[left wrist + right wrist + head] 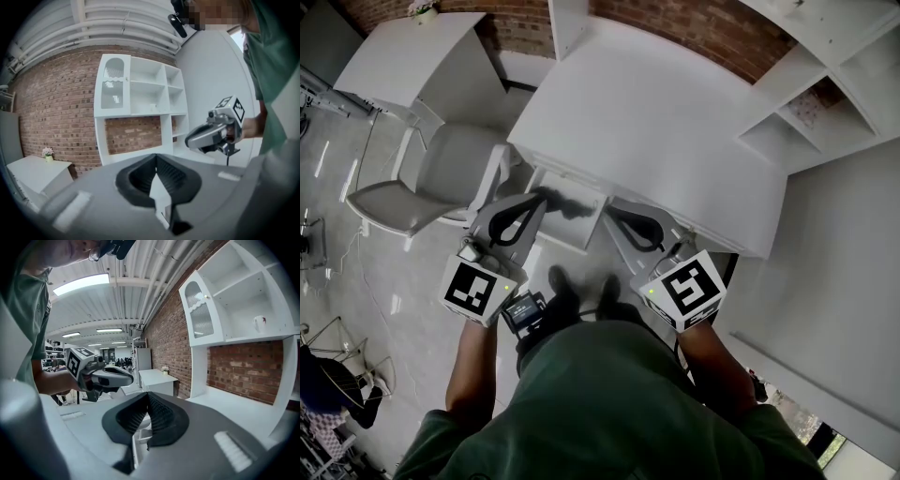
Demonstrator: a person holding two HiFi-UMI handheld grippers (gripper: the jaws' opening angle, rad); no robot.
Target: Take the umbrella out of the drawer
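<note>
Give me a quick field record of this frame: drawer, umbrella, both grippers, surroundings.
drawer: open, under the front edge of the desk
umbrella: dark blurred shape lying in the drawer, not yet taken out
left gripper: jaws shut, nothing between them; tip over the drawer close to the umbrella, contact unclear
right gripper: jaws shut, nothing between them; tip by the drawer's right edge
chair: on the floor left of the drawer
shelf unit: at the desk's right end
</note>
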